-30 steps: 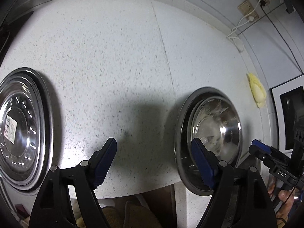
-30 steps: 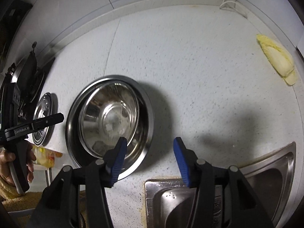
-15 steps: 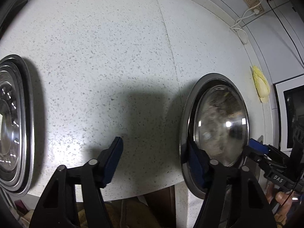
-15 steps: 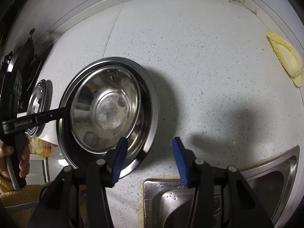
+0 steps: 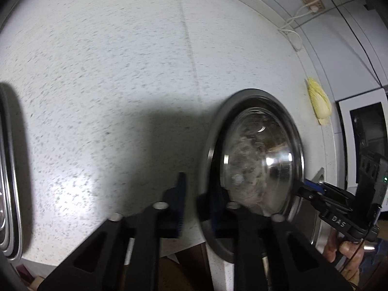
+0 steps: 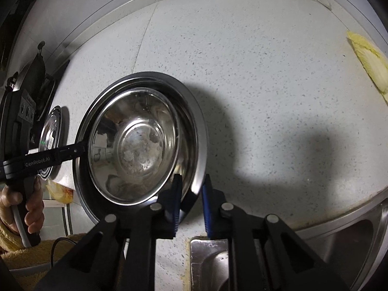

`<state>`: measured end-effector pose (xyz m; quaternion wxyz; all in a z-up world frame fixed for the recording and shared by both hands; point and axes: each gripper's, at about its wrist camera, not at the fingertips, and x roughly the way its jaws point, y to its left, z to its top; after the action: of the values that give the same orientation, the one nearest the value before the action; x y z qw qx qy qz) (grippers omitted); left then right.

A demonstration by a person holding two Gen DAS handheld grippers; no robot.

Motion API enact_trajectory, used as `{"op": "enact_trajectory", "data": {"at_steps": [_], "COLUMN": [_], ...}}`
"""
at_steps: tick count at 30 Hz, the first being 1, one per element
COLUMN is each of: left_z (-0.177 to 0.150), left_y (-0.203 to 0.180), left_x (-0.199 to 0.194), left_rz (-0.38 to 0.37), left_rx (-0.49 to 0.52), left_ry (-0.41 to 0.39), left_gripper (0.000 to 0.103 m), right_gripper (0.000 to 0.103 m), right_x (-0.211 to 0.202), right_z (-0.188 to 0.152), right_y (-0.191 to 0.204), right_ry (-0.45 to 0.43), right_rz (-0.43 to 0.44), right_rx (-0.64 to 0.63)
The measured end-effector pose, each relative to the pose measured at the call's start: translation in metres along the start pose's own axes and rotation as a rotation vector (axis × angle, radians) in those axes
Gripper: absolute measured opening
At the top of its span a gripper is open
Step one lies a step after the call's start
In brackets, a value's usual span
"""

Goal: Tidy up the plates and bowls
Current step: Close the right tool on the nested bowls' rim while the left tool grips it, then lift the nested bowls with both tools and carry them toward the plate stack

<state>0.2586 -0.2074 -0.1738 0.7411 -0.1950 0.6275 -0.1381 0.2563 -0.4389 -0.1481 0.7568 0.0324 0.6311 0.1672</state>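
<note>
Steel bowl (image 6: 135,145) is nested in a plate (image 6: 198,131) at the worktop (image 6: 242,72) edge; opposite rims are pinched by left gripper (image 5: 191,206) and right gripper (image 6: 190,201), the right one closing, presumably for a level two-handed lift.

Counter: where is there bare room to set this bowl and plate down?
The widest bare patch of the counter lies between the bowl, the back wall and the cabbage leaf. Another lies between the bowl and the second plate. The front edge by the sink is crowded.
</note>
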Motion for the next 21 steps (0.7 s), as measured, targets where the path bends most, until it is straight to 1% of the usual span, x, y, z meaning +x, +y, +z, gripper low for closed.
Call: {"op": "enact_trajectory", "data": {"at_steps": [2,5,11,12,16,21], "left_z": [0.002,0.004,0.001,-0.001,-0.002,0.004], "left_y": [-0.002,-0.001,0.005,0.011,0.014,0.022], "left_x": [0.001,0.002,-0.007,-0.012,-0.024,-0.048], "left_rz": [0.005,-0.023,-0.023,-0.026,-0.03,-0.051], "left_rx": [0.005,-0.01,0.004,0.006,0.017,0.013], "left_ry": [-0.004,-0.001,-0.017,-0.02,-0.043,-0.067], "left_gripper": [0.007,0.006,0.006,0.006,0.006,0.006], "right_gripper": [0.014,0.014,0.013,0.013,0.013,0.013], "right_x": [0.0,0.0,-0.004,-0.006,-0.015,-0.034], "right_z": [0.0,-0.001,-0.001,-0.001,0.0,0.004], "right_y": [0.0,0.0,0.004,0.004,0.006,0.022], "right_ry": [-0.011,-0.016,-0.03,-0.033,-0.048,-0.074], "right_rz": [-0.002,-0.002,-0.012,-0.014,-0.025,-0.029], "right_rx": [0.006,0.01,0.009,0.007,0.004,-0.001]}}
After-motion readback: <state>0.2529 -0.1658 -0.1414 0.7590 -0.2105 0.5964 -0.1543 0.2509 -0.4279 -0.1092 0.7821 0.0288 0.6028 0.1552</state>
